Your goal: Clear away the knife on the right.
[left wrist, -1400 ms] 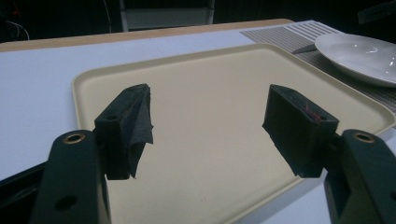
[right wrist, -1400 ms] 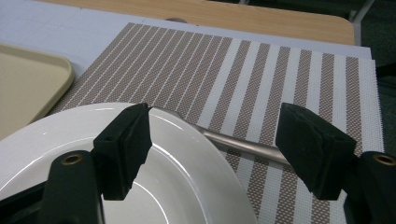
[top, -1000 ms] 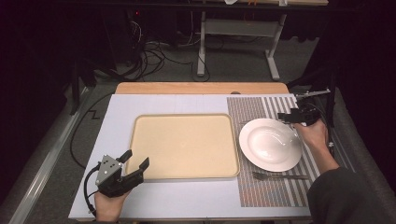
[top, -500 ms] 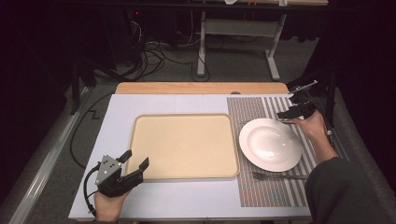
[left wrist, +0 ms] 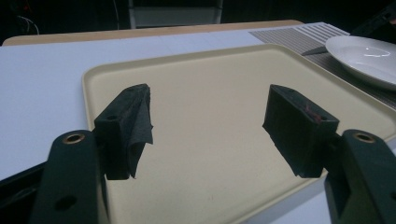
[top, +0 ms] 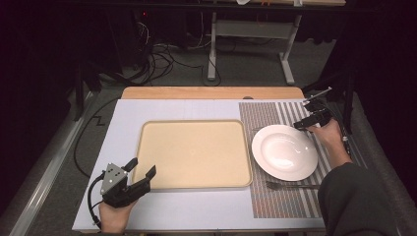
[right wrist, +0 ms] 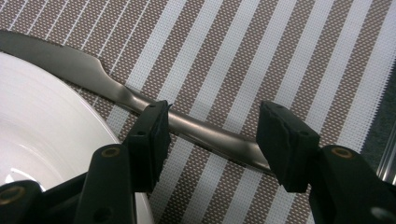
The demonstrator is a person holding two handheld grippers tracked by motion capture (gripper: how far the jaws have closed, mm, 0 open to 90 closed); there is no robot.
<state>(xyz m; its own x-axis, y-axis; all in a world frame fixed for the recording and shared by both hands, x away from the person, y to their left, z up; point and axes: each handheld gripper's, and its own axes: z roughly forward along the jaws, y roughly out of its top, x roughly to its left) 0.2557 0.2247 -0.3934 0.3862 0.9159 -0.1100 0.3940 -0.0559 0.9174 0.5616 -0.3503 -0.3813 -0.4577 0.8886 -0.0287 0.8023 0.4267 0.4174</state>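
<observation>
My right tool point(right wrist: 212, 128) is down over the knife point(right wrist: 116, 91), which lies flat on the striped placemat point(right wrist: 280, 51) just behind the white plate point(right wrist: 42, 140), blade end tucked by the plate rim. Jaws have just been closing, now roughly half open, handle running between them but pads not pressing yet, so nothing held. To do this well I'd say: keep the pads square across the handle, drop until the tips nearly touch the mat, then close; the handle is thin and flat, so a high pinch will likely skate off. Watch the near jaw, it's just beside the plate rim and could nudge it. Left tool point(top: 140, 169) idles wide open and empty at the near edge of the tan tray point(top: 194, 152) on the table point(top: 123, 113).
</observation>
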